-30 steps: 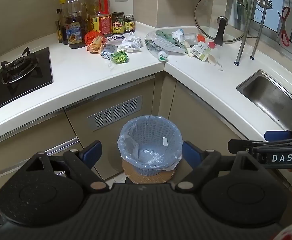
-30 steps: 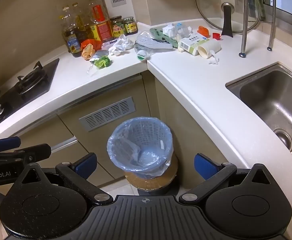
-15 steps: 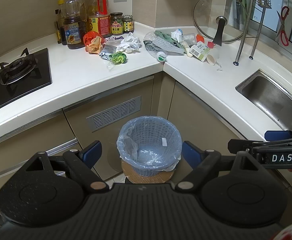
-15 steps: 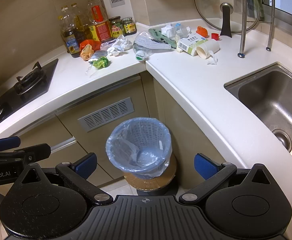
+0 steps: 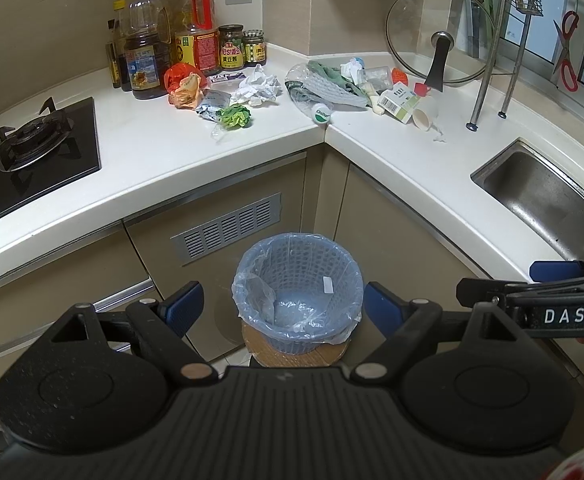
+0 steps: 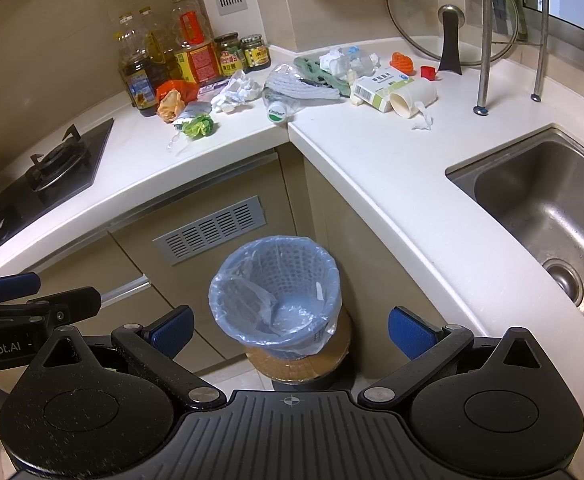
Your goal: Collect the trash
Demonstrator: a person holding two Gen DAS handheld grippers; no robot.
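Trash lies in the corner of the white counter: an orange wrapper [image 5: 182,86], crumpled white paper [image 5: 258,88], a green scrap [image 5: 234,116], a clear plastic bottle [image 5: 311,94], a green-and-white box [image 5: 397,102] and a paper cup [image 5: 425,114]. The same pile shows in the right wrist view, with the box [image 6: 375,88] and cup [image 6: 411,98]. A blue lined bin [image 5: 297,286] [image 6: 276,292] stands on the floor below. My left gripper [image 5: 282,304] and right gripper [image 6: 290,330] both hang open above the bin, holding nothing.
Oil bottles and jars [image 5: 196,46] stand against the back wall. A gas hob [image 5: 32,136] is at the left, a steel sink [image 5: 543,196] at the right. A glass lid [image 5: 439,36] leans behind a dish rack leg [image 5: 481,92].
Both views have shifted slightly, with the counter and bin sitting a little lower and nearer centre. Both grippers stay open and empty.
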